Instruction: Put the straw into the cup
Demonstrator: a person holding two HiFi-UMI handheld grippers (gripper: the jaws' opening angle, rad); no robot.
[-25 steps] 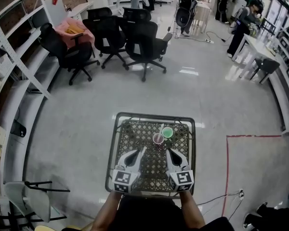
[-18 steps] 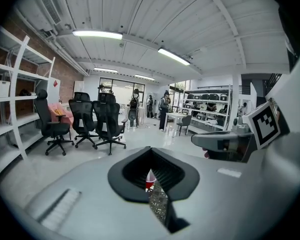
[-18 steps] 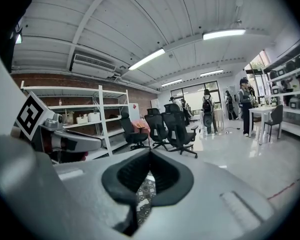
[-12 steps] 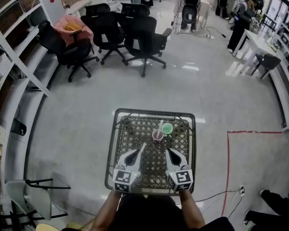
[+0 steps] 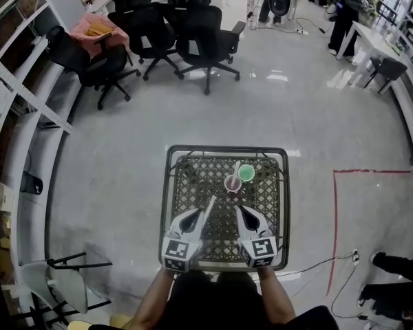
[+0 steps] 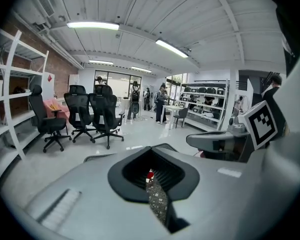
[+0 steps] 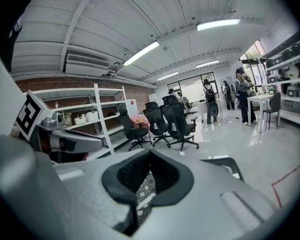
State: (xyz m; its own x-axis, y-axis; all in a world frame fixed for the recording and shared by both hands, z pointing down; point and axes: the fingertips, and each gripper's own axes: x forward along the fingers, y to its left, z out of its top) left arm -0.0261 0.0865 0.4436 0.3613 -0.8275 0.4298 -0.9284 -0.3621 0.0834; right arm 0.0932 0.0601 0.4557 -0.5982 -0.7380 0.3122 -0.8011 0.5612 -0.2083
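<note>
A pink cup (image 5: 233, 183) and a green cup (image 5: 246, 173) stand side by side on the far half of the black mesh table (image 5: 186, 184). A thin pale straw (image 5: 237, 168) shows at the cups' far side; I cannot tell whether it stands in the pink cup. My left gripper (image 5: 212, 199) and right gripper (image 5: 237, 207) hover over the table's near half, both shut and empty, pointing toward the cups. In the left gripper view the left gripper (image 6: 155, 154) shows only mesh and a red speck through its gap. The right gripper (image 7: 150, 154) shows mesh and a white strip.
Several black office chairs (image 5: 206, 43) stand on the grey floor beyond the table. White shelving (image 5: 14, 115) runs along the left. Red tape (image 5: 334, 212) marks the floor at the right, with a cable (image 5: 330, 263) near it. People stand at the far right.
Both grippers have sunk a little toward the table and stay shut. The head view has shifted slightly. The cups have not moved.
</note>
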